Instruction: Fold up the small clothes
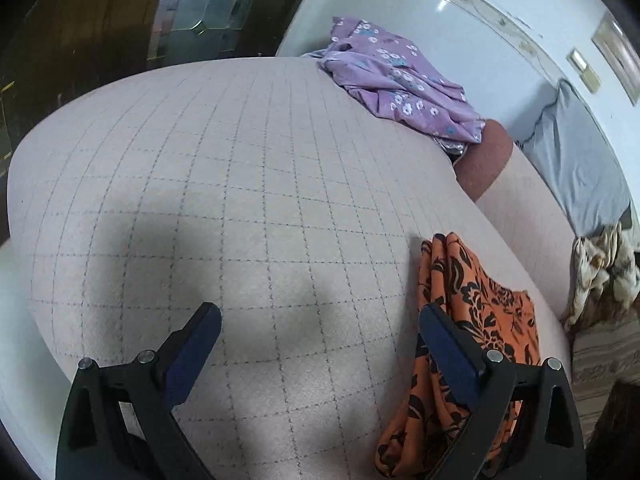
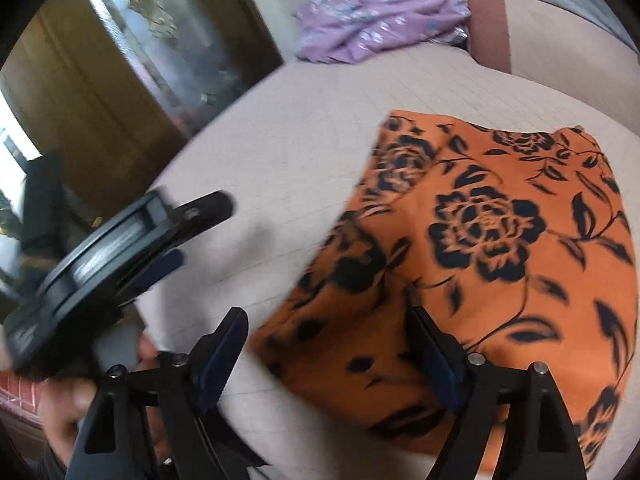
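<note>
Holding both grippers with jaws apart and empty, we see the orange floral garment (image 2: 492,248) lying folded on the checked bed cover (image 1: 224,184), under our right gripper (image 2: 326,340) and beside our left gripper (image 1: 320,332); a purple garment (image 1: 400,88) sits beyond.

Orange floral cloth (image 2: 488,264) smooth, matt; checked bedcover (image 1: 224,184) matt woven; lilac garment (image 1: 396,88) soft cotton-like.

Orange floral garment (image 1: 472,320) beside open tongs (image 1: 320,332)
</note>
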The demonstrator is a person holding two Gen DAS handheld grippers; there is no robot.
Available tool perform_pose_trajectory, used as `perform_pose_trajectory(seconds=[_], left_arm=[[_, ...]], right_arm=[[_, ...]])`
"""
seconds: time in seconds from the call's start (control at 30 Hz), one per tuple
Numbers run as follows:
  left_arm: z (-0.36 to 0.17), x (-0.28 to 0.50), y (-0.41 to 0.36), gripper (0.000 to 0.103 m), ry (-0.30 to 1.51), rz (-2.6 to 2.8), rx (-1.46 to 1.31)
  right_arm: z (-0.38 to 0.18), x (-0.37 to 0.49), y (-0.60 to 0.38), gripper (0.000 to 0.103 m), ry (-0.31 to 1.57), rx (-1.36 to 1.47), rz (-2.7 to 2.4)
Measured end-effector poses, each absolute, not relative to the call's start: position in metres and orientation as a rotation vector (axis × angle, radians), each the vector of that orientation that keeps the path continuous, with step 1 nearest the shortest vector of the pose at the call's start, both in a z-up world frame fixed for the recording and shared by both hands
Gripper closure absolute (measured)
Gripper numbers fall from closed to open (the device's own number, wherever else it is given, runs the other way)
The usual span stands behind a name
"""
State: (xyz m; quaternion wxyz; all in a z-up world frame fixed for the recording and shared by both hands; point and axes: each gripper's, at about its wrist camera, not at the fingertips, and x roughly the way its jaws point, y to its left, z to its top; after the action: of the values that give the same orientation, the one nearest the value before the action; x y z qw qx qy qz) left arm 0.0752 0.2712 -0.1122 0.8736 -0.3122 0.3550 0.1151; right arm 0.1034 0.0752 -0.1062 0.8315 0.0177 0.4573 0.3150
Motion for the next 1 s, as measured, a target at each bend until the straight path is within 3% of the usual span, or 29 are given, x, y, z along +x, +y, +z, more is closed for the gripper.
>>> perform_pose_trajectory(seconds=[0.27,0.33,0.37,0.4,0.43,0.5,0.77,0.9,1.0], left_arm=[[-0.07,0.071,0.208,0.005,0.712,-0.01,-0.516],[-0.074,0.083,0.186,0.009,0.785,0.009,-0.416],[-0.084,0.089,0.183,0.023,0.851,0.026,-0.408],[-0.11,0.1,0.186,0.047,0.984,0.034,-0.452],[-0.136,0.103,0.193,0.057,1.101,0.043,-0.527],[-0.146,0.091,0.208,0.059,1.053,0.019,-0.635],[-0.095,0.085,0.189,0.056,0.974,0.119,-0.399],[-0.066,0.093,0.163,0.032,0.848,0.093,-0.249],[-0.064,0.11,0.145,0.03,0.82,0.046,-0.164]], right_arm=[[-0.104,0.071,-0.005,0.019,0.914,0.278,0.663],[-0.108,0.068,-0.024,0.019,0.912,0.338,0.657],[-0.111,0.066,-0.034,0.019,0.916,0.363,0.651],[-0.113,0.064,-0.041,0.019,0.919,0.375,0.644],[-0.114,0.063,-0.049,0.019,0.92,0.384,0.641],[-0.116,0.061,-0.064,0.019,0.911,0.413,0.632],[-0.129,0.063,-0.109,0.019,0.917,0.6,0.642],[-0.117,0.058,-0.138,0.019,0.863,0.667,0.629],[-0.114,0.065,-0.16,0.018,0.853,0.717,0.588]])
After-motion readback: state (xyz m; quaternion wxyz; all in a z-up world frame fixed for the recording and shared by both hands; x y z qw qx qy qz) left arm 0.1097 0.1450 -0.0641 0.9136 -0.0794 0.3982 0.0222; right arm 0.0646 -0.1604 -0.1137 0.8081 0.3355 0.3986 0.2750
